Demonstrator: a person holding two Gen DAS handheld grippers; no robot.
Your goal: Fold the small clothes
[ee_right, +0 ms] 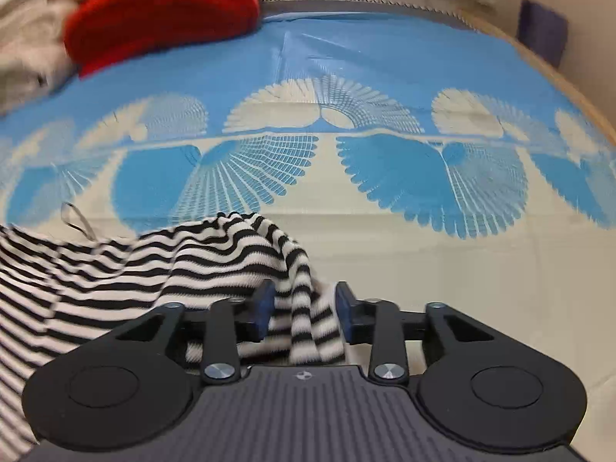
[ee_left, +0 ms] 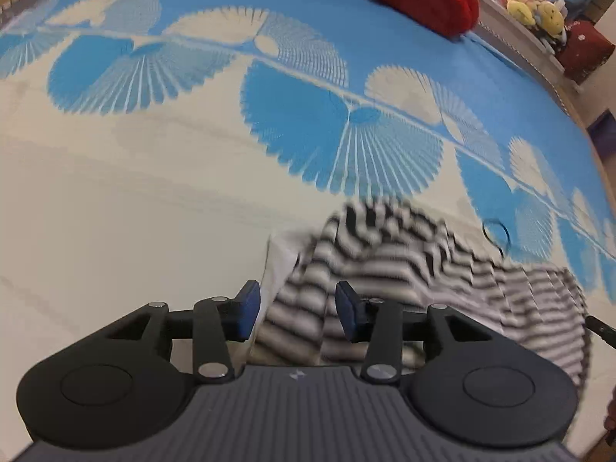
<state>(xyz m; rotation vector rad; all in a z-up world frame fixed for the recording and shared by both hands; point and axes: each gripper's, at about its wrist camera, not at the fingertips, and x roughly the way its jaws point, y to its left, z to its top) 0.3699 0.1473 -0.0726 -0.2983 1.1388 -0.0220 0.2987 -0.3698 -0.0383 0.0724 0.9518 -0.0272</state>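
A: On my left gripper (ee_left: 296,313) the jaws stand partly open. The striped garment (ee_left: 404,269) lies between the blue pads (ee_left: 246,310), but they do not press it, as far as I see; the picture is blurred.

B: And on the right?

A: My right gripper (ee_right: 304,313) is also partly open, with a fold of the same garment between its pads, loose. The cloth spreads to the left of this gripper, on the blue and cream bed cover (ee_right: 385,57). A red cushion (ee_right: 165,11) is far ahead, to the left.
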